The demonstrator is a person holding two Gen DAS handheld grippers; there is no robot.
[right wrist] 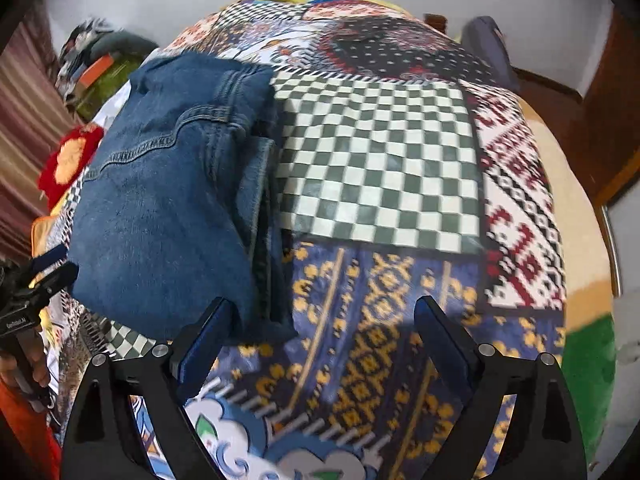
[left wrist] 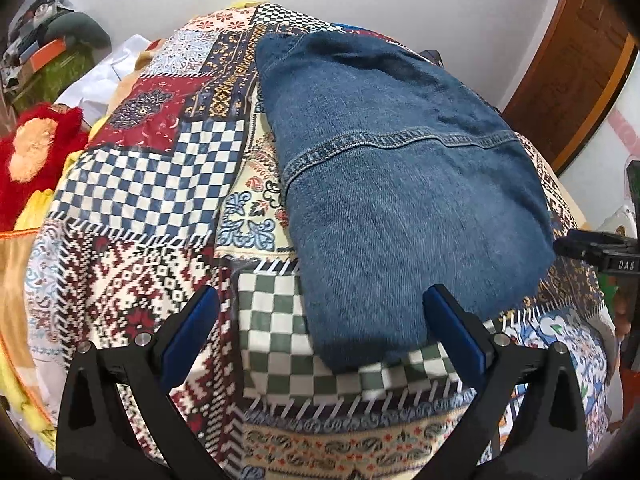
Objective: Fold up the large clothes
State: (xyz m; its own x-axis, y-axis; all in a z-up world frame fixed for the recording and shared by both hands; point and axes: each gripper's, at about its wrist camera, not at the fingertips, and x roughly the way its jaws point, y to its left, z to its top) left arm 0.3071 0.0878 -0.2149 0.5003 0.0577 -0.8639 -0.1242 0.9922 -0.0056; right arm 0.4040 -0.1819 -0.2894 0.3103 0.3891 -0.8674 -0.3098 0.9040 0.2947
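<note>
Folded blue jeans (left wrist: pixel 400 184) are lying in a compact stack on a patchwork bedspread (left wrist: pixel 152 184) covering a bed. In the left wrist view the jeans are filling the centre and reaching toward one o'clock, their near end sitting between the spread blue pads of the left hand-held gripper (left wrist: pixel 320 312), which is hovering just above with nothing pinched. The right hand-held gripper (right wrist: pixel 324 320) is also standing wide apart and empty; its left finger (right wrist: pixel 208 328) is lying just beside the near corner of the jeans, which are stretching toward ten o'clock in that view. A green-and-white checkered patch (right wrist: pixel 380 152) is lying at twelve o'clock. A red plush toy (left wrist: pixel 36 156) is sitting at nine o'clock in the left view.
</note>
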